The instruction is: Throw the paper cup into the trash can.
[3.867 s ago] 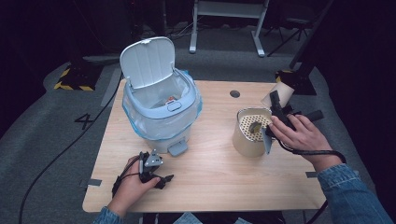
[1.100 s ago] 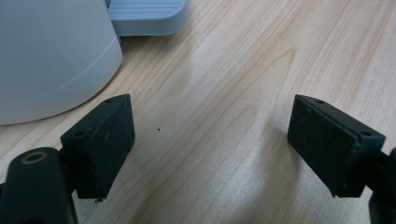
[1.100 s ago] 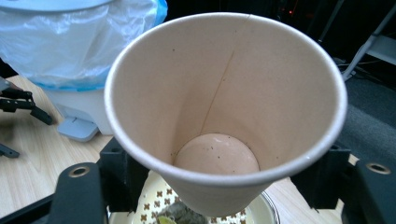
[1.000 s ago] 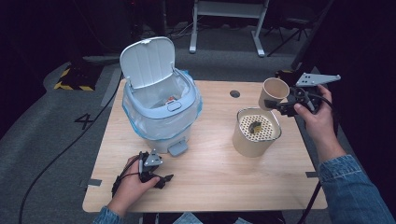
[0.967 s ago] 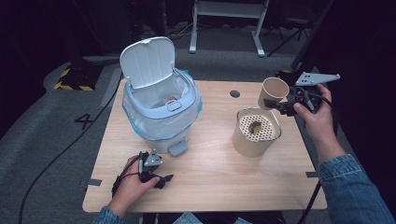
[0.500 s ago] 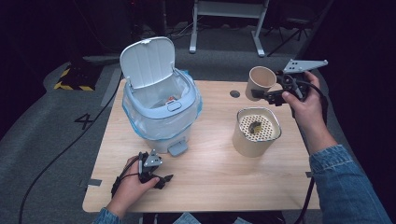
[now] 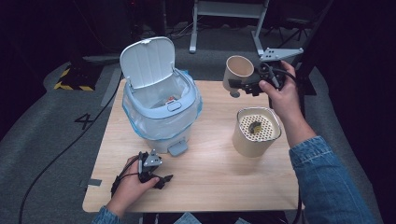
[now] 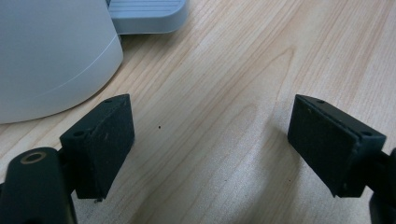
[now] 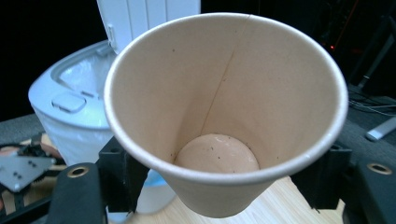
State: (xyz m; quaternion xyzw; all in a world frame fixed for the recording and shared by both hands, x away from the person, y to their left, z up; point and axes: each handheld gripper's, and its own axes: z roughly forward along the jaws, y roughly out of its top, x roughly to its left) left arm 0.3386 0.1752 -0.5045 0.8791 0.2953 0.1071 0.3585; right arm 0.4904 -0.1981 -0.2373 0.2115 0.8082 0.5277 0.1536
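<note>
Paper cup – empty, pinched by right gripper; strainer canister holds dark scrap; left gripper spread.

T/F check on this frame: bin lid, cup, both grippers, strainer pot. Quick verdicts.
1. The bin lid stands open. True.
2. The right gripper holds a paper cup. True: its fingers clamp the cup's sides.
3. The cup is full of liquid. False: the right gripper view shows its bare bottom, with only a few specks.
4. The left gripper grips the bin's pedal. False: it rests on the table with fingers apart and nothing between them.
5. The cup stands on the table. False: it is held in the air behind the strainer pot.
</note>
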